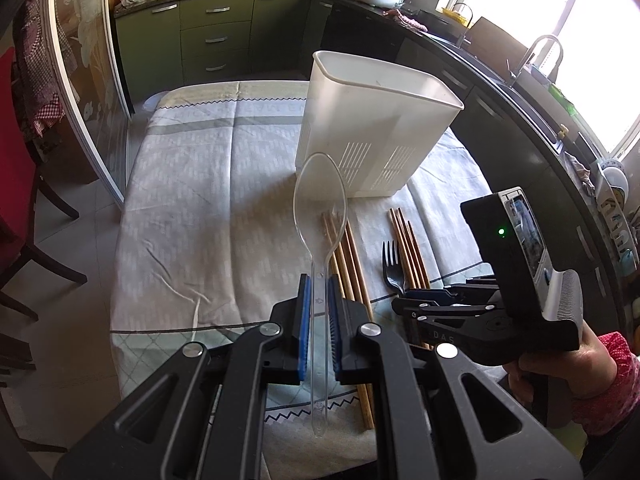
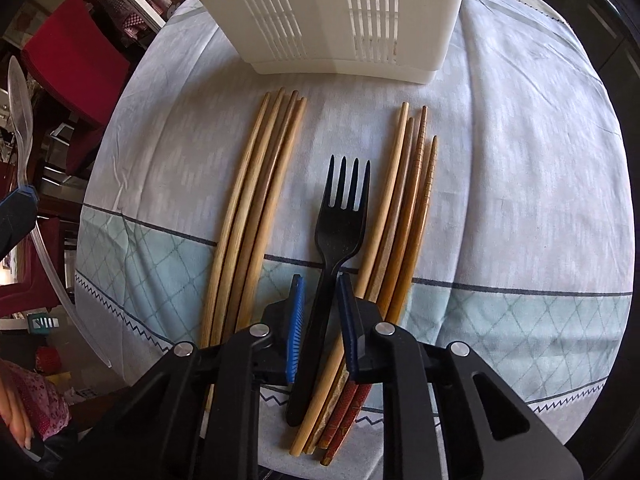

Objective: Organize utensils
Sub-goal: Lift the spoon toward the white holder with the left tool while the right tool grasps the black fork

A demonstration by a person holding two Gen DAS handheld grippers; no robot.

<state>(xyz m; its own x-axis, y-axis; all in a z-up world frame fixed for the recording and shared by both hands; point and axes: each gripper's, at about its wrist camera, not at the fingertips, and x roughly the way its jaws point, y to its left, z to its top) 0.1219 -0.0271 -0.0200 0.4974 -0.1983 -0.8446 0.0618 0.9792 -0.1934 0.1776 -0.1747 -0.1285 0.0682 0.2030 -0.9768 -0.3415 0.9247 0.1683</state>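
"DAS" lettering on right tool (image 1: 404, 300); clear spoon (image 1: 320, 208) in left tool (image 1: 319, 292).

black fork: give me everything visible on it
The black fork looks like matte plastic, four tines, one piece. It lies flat on the tablecloth, tines toward the white holder, between two bundles of wooden chopsticks; its handle overlaps the right bundle. The right tongs straddle its handle, blue pads either side, not visibly clamped yet.
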